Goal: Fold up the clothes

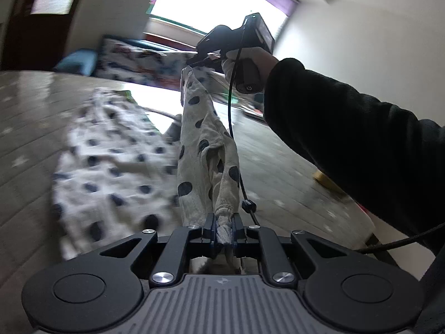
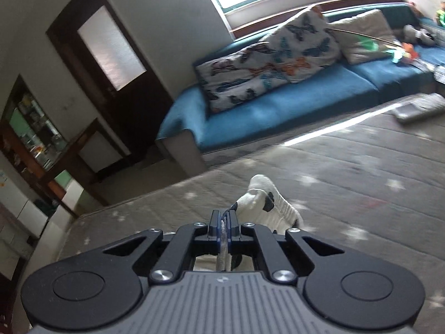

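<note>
Left gripper (image 1: 222, 229) clamped on a bunched, ribbed edge of a white garment with dark spots (image 1: 205, 150). Cloth stretched taut from there, up and forward, to the right gripper (image 1: 201, 62), seen in the left wrist view clamped on the far end of the same strip. Right hand (image 1: 250, 64) in a pale glove around the handle, dark sleeve (image 1: 347, 128) trailing back to the right, black cable (image 1: 236, 139) hanging down beside the cloth. To the left of the taut strip and lower, the rest of the spotted garment spread blurred over a grey mattress with pale star marks (image 1: 33, 128).

In the right wrist view, right gripper (image 2: 223, 228) pressed together on a thin fold of the cloth, a ribbed white cuff with a dark spot (image 2: 267, 203) sticking up just beyond and right of the fingertips. Same grey starred mattress (image 2: 361, 161) under and ahead. Past its far edge, a blue sofa (image 2: 250, 117) with a butterfly-print cushion (image 2: 267, 61) and a beige cushion (image 2: 364, 36); small toys at the far right end, too blurred to name. To the left of the gripper, a dark wooden door with a frosted pane (image 2: 111, 50) and a glass-fronted cabinet (image 2: 36, 133) holding small items, not identifiable. No readable writing or labels in either view, only a small emblem on each gripper body.
</note>
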{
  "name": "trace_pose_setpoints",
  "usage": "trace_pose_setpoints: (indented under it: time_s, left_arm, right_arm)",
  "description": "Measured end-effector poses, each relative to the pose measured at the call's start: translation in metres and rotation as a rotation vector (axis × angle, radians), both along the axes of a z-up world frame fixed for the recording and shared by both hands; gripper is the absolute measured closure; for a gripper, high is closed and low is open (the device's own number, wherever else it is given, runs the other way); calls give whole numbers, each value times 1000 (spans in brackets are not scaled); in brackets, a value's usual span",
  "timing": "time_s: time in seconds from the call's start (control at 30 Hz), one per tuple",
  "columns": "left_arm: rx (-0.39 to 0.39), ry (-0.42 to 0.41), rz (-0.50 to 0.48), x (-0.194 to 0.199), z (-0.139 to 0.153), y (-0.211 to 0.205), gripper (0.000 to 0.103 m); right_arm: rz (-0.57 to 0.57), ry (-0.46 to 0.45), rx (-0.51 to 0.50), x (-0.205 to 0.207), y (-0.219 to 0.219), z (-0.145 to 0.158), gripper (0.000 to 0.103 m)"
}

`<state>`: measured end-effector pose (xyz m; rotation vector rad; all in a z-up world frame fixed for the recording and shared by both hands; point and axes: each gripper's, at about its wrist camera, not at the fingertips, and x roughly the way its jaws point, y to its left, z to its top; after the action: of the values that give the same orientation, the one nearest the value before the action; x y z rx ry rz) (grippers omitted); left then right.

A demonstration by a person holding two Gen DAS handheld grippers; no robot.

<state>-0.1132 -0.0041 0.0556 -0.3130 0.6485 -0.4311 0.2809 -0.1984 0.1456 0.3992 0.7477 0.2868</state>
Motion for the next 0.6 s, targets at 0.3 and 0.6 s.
trace_pose_setpoints:
  time_s: [0.3, 0.6]
  left_arm:
    - [-86, 65, 161, -19, -13, 46, 92]
    - [-79, 49, 117, -17, -10, 37, 91]
  right_arm:
    - [164, 14, 39, 22, 137, -21, 102]
    - [260, 144, -200, 30, 146, -55, 89]
